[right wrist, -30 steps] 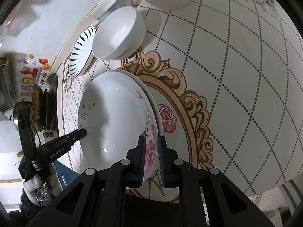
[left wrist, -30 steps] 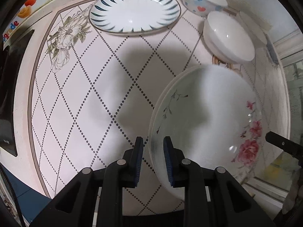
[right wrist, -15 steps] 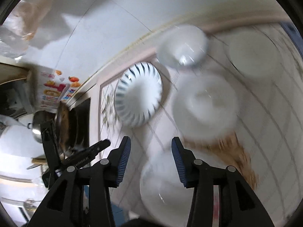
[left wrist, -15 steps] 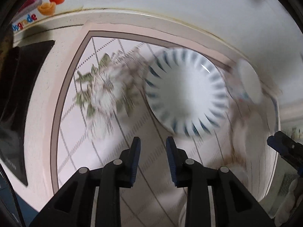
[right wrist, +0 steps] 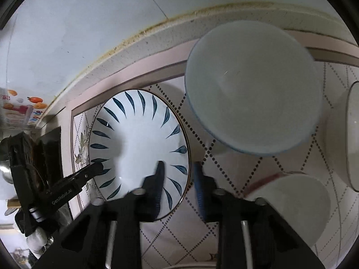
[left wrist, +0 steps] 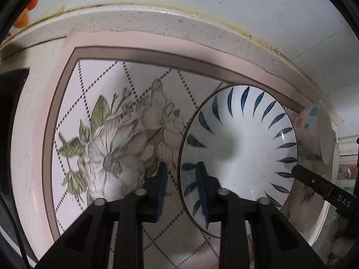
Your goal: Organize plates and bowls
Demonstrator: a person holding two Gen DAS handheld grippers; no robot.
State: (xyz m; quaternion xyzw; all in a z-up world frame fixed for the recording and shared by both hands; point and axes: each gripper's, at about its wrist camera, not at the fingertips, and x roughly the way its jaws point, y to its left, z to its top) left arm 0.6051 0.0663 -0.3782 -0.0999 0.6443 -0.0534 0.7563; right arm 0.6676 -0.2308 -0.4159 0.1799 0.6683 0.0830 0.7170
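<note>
Mat [left wrist: 139,83]: pink border, dotted diamond grid, printed flower [left wrist: 125,148] (pale, green leaves). It lies on a speckled counter [left wrist: 170,24] against a white wall [right wrist: 89,22]; the seam between them is stained. Stickers [right wrist: 24,107] sit on the wall at left.

Plate [left wrist: 242,143], blue leaf strokes, rests on the mat beside a spotted bowl [left wrist: 314,132]. White bowls [right wrist: 291,204] stand near.

Left gripper [left wrist: 181,186]: spread, straddling the plate's rim. Right gripper [right wrist: 179,186]: spread, straddling the opposite rim.
</note>
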